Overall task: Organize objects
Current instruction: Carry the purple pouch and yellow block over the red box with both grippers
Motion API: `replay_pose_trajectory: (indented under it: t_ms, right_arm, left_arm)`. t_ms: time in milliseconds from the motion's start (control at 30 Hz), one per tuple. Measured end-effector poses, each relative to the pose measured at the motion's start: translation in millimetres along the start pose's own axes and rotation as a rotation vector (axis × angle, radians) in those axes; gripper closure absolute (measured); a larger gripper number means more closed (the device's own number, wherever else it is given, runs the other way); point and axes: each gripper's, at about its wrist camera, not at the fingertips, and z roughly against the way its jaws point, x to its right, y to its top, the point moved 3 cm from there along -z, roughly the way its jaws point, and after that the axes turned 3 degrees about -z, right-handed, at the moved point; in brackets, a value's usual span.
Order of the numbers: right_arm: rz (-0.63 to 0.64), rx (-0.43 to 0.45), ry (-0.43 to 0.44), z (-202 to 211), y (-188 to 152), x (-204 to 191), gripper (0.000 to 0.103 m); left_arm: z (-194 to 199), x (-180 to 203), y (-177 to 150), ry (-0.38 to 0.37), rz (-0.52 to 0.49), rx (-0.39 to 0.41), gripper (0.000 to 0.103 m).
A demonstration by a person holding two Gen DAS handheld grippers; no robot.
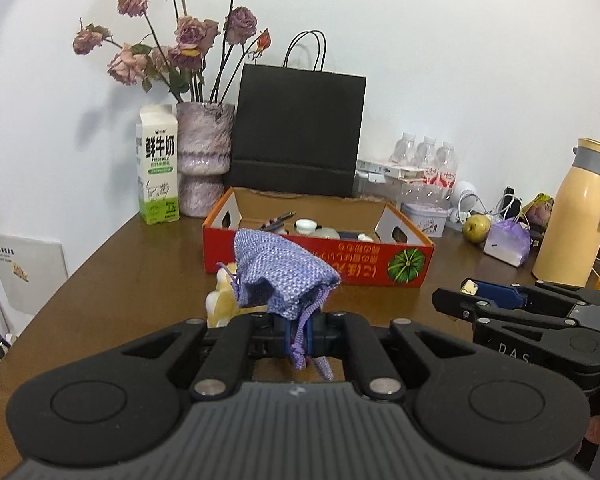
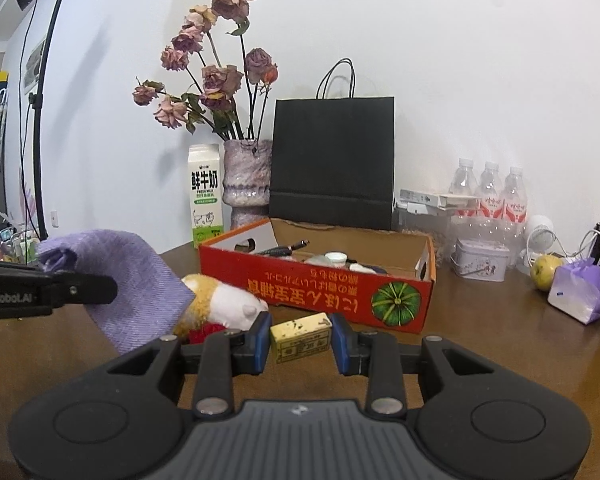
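**Two grippers work beside a red cardboard tray on a crowded table**

A brown wooden table [image 2: 500,320] carries the scene, pushed up against a white wall. At the back stands a black paper bag [image 1: 296,132] with thin handles, and left of it a mottled vase [image 1: 204,156] of faded roses with a milk carton [image 1: 157,168] just beside it. In front of the bag sits the open red cardboard tray [image 2: 320,292], a green pumpkin printed on its near wall; it holds a pen, a white lid and a few other small items that are too small to name with confidence. To the right, a yellow thermos jug [image 1: 576,216] rises near the table edge, with three water bottles [image 2: 488,196], a small tin [image 2: 480,264], a green apple [image 2: 544,272] and a lilac wrapped parcel [image 2: 580,292] spread between it and the bag. The left gripper [image 1: 300,336] has its fingers pinched tight on the drawstring mouth of a purple woven pouch [image 1: 280,276], lifted above the table just short of the tray. Below the pouch lies a yellow-and-white plush toy [image 2: 224,304], near the tray's front wall. The right gripper [image 2: 301,340] is spread fairly wide around a small yellowed box [image 2: 301,338] sitting on the table, its blue pads [image 2: 260,340] apparently close to the box's ends but not clearly pressing them
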Motion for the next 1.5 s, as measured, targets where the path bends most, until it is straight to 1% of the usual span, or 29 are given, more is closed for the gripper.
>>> replay_pose_trajectory:
  t_ms: [233,400,733,900,1167,1300,1500]
  right_arm:
    - [0.018,0.021,-0.007,-11.5,19.4,-3.9,0.073]
    - [0.012,0.020,-0.004,-21.6,29.0,-4.6,0.073]
    - [0.006,0.036,0.007,-47.8,48.5,-2.7,0.073]
    - [0.003,0.052,0.023,-63.1,59.9,1.7,0.073]
    - [-0.018,0.055,0.018,-89.8,71.5,16.4,0.073]
    - [-0.043,0.056,0.027,-101.2,77.3,26.3,0.073]
    - [-0.042,0.066,0.015,-117.0,85.3,34.4,0.073]
  left_arm:
    - [-13.8,5.6,18.4,-0.013,-0.032,0.031,0.096]
    - [-26.4,8.4,31.8,-0.013,-0.046,0.051,0.096]
    - [-53.1,13.2,56.3,0.003,-0.074,0.085,0.096]
    - [-66.6,15.5,66.1,0.002,-0.057,0.115,0.096]
    - [-93.5,16.6,82.1,-0.019,-0.046,0.129,0.096]
    - [-104.5,10.2,88.3,-0.009,-0.027,0.130,0.096]
    - [-117.1,1.9,97.9,-0.002,-0.011,0.136,0.096]
